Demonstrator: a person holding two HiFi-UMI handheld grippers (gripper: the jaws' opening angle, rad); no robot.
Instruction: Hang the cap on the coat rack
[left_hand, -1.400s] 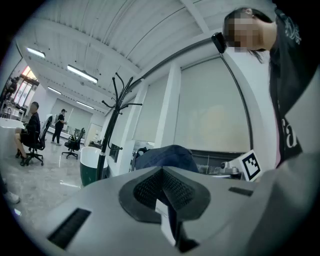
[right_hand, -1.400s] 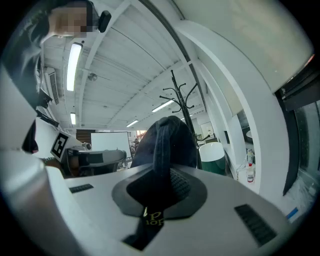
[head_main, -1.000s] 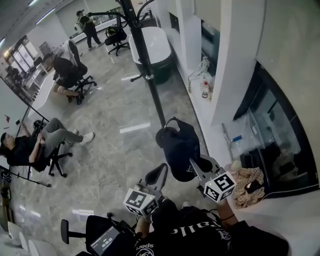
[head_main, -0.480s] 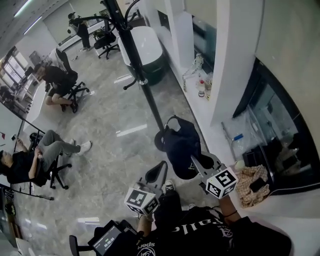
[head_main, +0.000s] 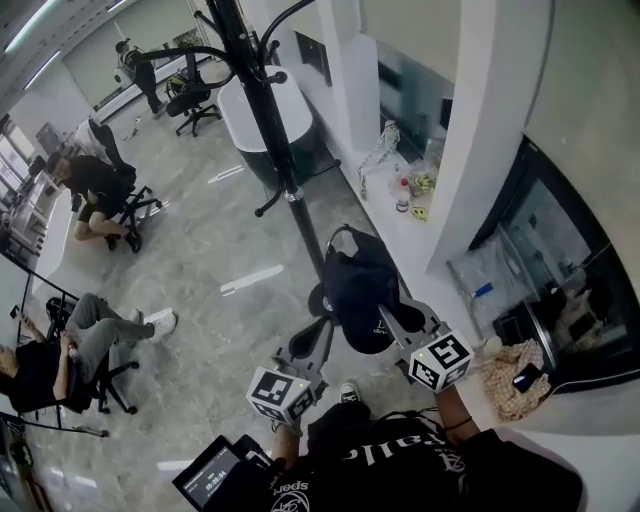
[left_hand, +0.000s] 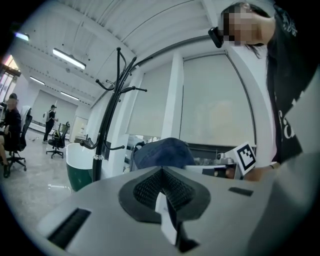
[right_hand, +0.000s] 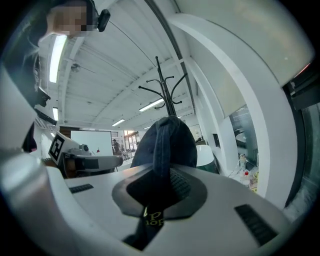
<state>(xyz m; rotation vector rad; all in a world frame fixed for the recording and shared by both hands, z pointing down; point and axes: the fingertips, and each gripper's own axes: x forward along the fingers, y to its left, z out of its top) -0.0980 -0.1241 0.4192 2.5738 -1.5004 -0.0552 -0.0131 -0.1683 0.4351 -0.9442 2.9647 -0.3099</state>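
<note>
In the head view, my right gripper (head_main: 392, 318) is shut on the rear edge of a dark navy cap (head_main: 358, 285), which it holds up in front of the foot of the black coat rack (head_main: 270, 120). In the right gripper view the cap (right_hand: 167, 145) rises from between the closed pads of the right gripper (right_hand: 160, 175), with the coat rack's hooks (right_hand: 166, 82) high behind it. My left gripper (head_main: 322, 338) hangs just left of the cap, shut and holding nothing. The left gripper view shows the left gripper (left_hand: 162, 172), the cap (left_hand: 162, 152) and the coat rack (left_hand: 107, 115).
A white and green tub (head_main: 262, 112) stands behind the rack. White pillars (head_main: 480, 130) and a ledge with bottles (head_main: 405, 195) run along the right. People sit on office chairs (head_main: 100, 195) at the left. A patterned cloth (head_main: 510, 385) lies at the right.
The person has stepped closer to the coat rack. The cap, still held in the right gripper, has risen slightly toward the pole. The left gripper has moved along with it.
</note>
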